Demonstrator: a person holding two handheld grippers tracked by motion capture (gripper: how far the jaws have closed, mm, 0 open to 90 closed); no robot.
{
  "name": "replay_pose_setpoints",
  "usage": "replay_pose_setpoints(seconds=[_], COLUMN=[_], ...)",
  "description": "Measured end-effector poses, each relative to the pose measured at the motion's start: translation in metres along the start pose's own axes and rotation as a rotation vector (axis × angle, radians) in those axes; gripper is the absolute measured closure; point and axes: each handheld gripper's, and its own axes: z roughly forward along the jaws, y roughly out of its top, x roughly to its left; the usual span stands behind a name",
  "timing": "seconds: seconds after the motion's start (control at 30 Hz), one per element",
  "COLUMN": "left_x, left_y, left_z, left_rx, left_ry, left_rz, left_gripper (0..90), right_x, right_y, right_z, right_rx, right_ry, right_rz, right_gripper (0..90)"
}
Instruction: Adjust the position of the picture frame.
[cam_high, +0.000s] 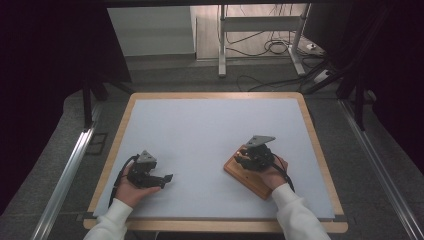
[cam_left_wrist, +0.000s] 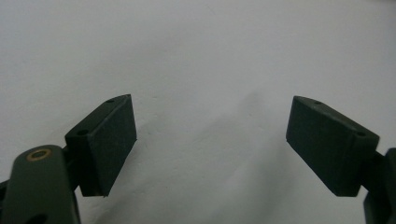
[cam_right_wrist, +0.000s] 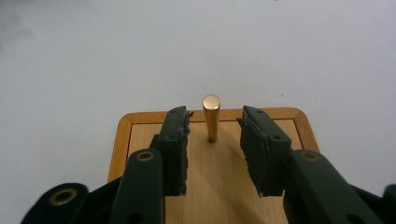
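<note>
A wooden board (cam_right_wrist: 215, 168) lies on the white mat (cam_high: 210, 145), near its right edge. A brass peg (cam_right_wrist: 211, 116) stands upright on it. The right gripper (cam_right_wrist: 214, 140) hovers over the board, jaws partly open either side of the peg, not touching; grasping remains. The left gripper (cam_left_wrist: 210, 140) rests wide open, empty.

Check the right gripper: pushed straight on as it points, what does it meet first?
Probably the upright brass peg on the wooden board. It stands just past the right gripper, centred between its open jaws, not touching either. Exact depth is unclear.
</note>
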Motion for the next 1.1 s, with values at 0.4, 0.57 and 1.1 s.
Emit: replay_pose_setpoints(seconds=[0.4, 0.57, 1.1], left_x=[0.0, 0.0, 0.001], left_y=[0.0, 0.0, 0.0], left_z=[0.001, 0.001, 0.001], left_rx=[0.005, 0.007, 0.012], left_ry=[-0.001, 0.0, -0.002], left_rz=[0.003, 0.011, 0.016], left_gripper=[15.9, 15.9, 15.9], right_x=[-0.004, -0.004, 0.0], right_y=[-0.001, -0.001, 0.008], right_z=[0.01, 0.009, -0.003], right_rx=[0.008, 0.002, 0.016], right_ry=[0.028, 0.025, 0.03], right_rz=[-0.029, -0.038, -0.022], right_gripper=[84.7, 85.5, 86.0])
